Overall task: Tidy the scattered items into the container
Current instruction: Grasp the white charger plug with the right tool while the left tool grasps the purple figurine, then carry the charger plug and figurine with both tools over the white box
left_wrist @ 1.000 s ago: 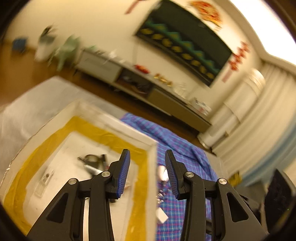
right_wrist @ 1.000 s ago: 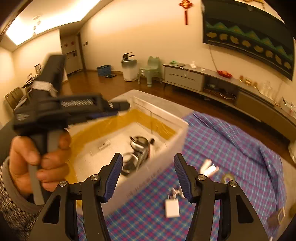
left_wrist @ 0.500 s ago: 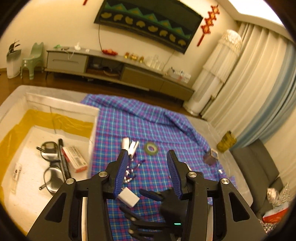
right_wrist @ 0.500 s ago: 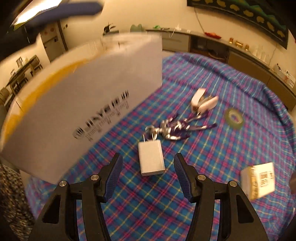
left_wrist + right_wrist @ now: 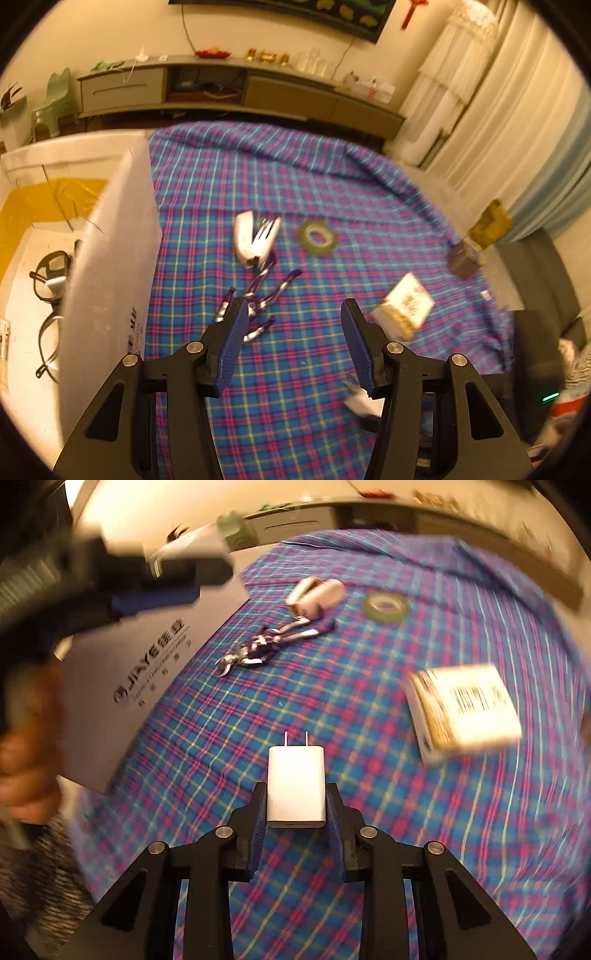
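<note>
My right gripper [image 5: 296, 812] points down at the plaid cloth [image 5: 369, 812]. Its jaws are closing, and the pads press both sides of a white plug charger [image 5: 295, 775] with its prongs pointing away. My left gripper [image 5: 293, 339] hovers over the cloth with its jaws opening and nothing between them. A cluster of purple and silver clips [image 5: 258, 302] lies just beyond its left fingertip. The white container [image 5: 107, 258] with yellow lining stands at the left, with eyeglasses [image 5: 48, 273] inside.
On the cloth lie a white stapler [image 5: 255, 240], a green tape roll [image 5: 317, 238], a small yellow and white box [image 5: 404, 306] and a dark cube [image 5: 463, 258]. A hand [image 5: 26, 757] holds the blurred left gripper beside the container wall [image 5: 155, 653].
The left view swung from the container out over the cloth, and its jaws widened. The right gripper came down onto the charger and its jaws closed around it.
</note>
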`<move>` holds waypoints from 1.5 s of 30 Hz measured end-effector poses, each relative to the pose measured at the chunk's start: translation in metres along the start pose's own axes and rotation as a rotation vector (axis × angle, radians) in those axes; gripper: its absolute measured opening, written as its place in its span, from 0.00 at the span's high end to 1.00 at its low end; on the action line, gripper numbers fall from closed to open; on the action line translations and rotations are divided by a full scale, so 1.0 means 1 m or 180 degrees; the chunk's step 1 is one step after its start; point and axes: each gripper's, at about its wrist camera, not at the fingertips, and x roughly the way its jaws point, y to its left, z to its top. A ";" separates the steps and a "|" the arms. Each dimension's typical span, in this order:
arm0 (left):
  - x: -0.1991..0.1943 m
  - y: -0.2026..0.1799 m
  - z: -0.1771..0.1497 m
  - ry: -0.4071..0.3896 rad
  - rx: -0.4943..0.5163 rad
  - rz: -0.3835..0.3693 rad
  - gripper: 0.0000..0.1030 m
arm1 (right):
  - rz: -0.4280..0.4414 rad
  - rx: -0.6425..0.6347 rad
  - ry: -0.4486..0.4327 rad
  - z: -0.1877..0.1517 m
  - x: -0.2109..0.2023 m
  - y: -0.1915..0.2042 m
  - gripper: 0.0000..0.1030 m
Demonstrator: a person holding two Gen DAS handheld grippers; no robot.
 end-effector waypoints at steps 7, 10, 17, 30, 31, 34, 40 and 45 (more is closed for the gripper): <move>0.061 0.009 -0.014 0.0165 0.0143 0.0631 0.46 | 0.0340 0.0163 -0.0116 -0.001 -0.024 -0.005 0.70; 0.066 0.004 -0.018 0.0100 0.0283 0.0769 0.46 | 0.0366 0.0108 -0.0186 -0.002 -0.035 -0.002 0.70; 0.041 -0.007 -0.018 -0.0135 0.0253 0.0601 0.48 | 0.0367 0.0056 -0.0254 -0.009 -0.049 -0.003 0.70; -0.018 -0.015 -0.016 -0.0307 0.0066 0.0238 0.48 | 0.0147 -0.0050 -0.0371 -0.002 -0.047 -0.002 0.70; -0.025 -0.014 -0.016 -0.0339 0.0060 0.0201 0.48 | 0.0114 -0.0070 -0.0378 -0.003 -0.046 0.000 0.70; -0.041 -0.011 -0.017 -0.0417 0.0051 0.0121 0.48 | 0.0059 -0.0087 -0.0397 -0.001 -0.041 0.004 0.70; -0.066 0.000 -0.020 -0.0500 -0.0017 0.0022 0.48 | 0.0046 -0.0034 -0.0492 0.001 -0.040 0.017 0.70; -0.089 0.012 -0.022 -0.0595 -0.0096 -0.0055 0.48 | 0.0062 -0.0005 -0.0656 0.003 -0.048 0.037 0.70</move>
